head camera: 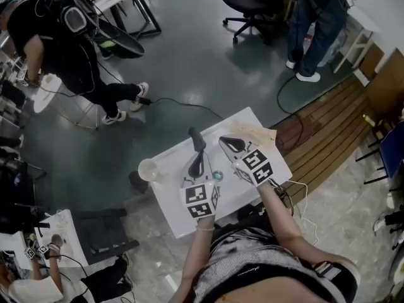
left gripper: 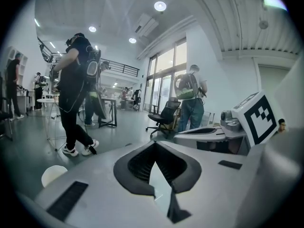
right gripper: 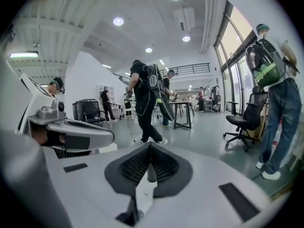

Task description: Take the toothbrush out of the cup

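Note:
A white cup point(head camera: 148, 169) stands at the left end of the white table point(head camera: 170, 197); it also shows low in the left gripper view, as the cup point(left gripper: 53, 175). I see no toothbrush in it or elsewhere. My left gripper point(head camera: 193, 133) hangs above the table's middle, right of the cup, with its jaws together; the left gripper point(left gripper: 154, 146) has nothing between its pads. Beside it, my right gripper point(head camera: 226, 142) is shut. In its own view, the right gripper point(right gripper: 150, 146) shows a short grey stub in the gap behind its tips; I cannot tell what that stub is.
A small teal thing point(head camera: 218, 176) lies on the table between the grippers. A beige sheet point(head camera: 255, 133) lies at the far right corner. Around the table are a person in black point(head camera: 69, 49), an office chair point(head camera: 252, 5), a standing person point(head camera: 315, 30) and a floor cable point(head camera: 183, 106).

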Motion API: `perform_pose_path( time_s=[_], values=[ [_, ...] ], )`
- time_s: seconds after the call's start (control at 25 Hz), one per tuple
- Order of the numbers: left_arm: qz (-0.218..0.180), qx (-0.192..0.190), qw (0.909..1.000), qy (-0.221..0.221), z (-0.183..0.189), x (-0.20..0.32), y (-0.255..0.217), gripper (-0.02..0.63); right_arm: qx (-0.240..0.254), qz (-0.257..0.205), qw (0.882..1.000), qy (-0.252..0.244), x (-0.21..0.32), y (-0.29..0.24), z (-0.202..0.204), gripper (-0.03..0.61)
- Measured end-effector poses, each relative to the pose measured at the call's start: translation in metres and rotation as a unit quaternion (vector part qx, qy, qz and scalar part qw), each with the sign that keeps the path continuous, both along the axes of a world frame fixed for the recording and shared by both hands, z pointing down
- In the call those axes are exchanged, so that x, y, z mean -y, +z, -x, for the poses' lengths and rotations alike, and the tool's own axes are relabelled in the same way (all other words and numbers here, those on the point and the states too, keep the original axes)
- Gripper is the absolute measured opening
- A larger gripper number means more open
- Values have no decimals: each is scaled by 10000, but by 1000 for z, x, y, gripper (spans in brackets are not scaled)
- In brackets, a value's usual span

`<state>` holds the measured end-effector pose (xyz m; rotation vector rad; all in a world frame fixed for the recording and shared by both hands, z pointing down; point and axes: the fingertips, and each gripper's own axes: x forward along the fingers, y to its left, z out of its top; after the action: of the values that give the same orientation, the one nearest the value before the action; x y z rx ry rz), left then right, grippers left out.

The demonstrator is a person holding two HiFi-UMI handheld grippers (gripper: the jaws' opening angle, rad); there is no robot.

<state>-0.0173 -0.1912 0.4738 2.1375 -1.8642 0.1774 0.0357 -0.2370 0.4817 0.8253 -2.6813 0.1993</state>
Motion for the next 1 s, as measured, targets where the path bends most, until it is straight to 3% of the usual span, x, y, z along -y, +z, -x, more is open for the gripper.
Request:
perform_pose_path(
  time_s=[0.6,1.0],
  values=[
    [-359,84,9993,-45,20,-16,-34,5,437,-598,9969,-253,-39,-57,40,60],
    [-713,215,9971,148,0,-5,-66,5,878,-966,9912,-210,-42,-98,16,60]
  ],
)
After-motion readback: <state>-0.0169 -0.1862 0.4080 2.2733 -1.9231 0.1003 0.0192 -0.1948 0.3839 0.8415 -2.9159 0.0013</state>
